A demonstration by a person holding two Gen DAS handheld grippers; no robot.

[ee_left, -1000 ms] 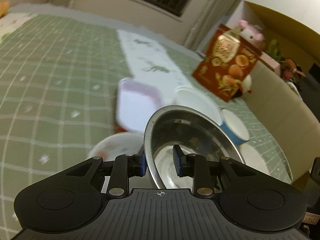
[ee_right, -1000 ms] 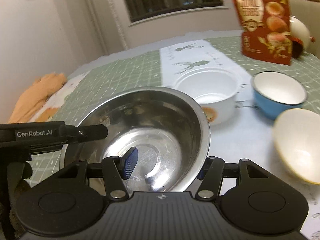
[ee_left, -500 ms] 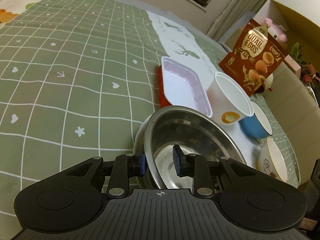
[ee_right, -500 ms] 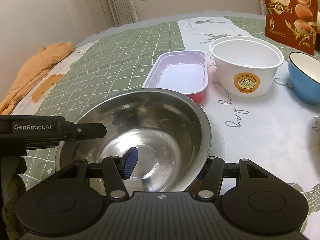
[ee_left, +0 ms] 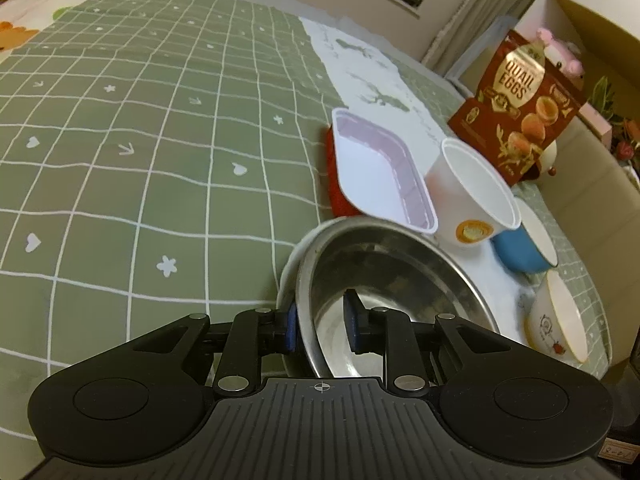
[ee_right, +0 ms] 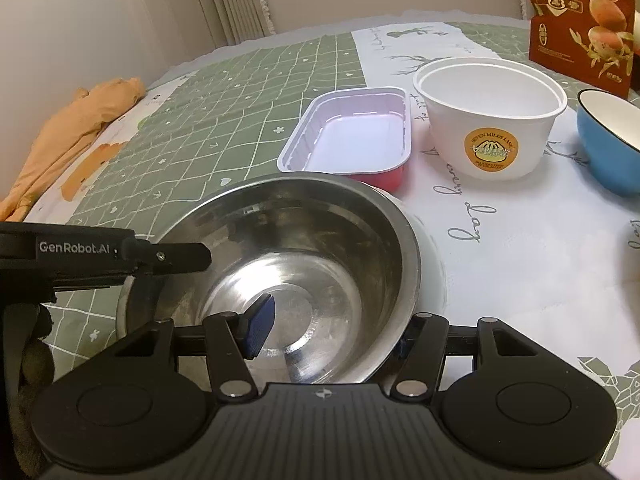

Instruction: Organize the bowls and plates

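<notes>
L gripper [ee_left: 320, 328]: my jaws closing on steel bowl's [ee_left: 384, 276] near rim, one pad outside, one inside.
R gripper [ee_right: 330, 334]: mine, astride bowl's right wall, left pad inside, right pad outside; can't tell if pads press.
Bowl: sits on white plate [ee_left: 286, 280], plate edge peeks out both sides.
Beyond: pink tray [ee_right: 352, 136], white tub [ee_right: 490, 120], blue bowl [ee_right: 608, 144], all apart.
Cloth [ee_left: 140, 140]: green grid, under everything.
</notes>
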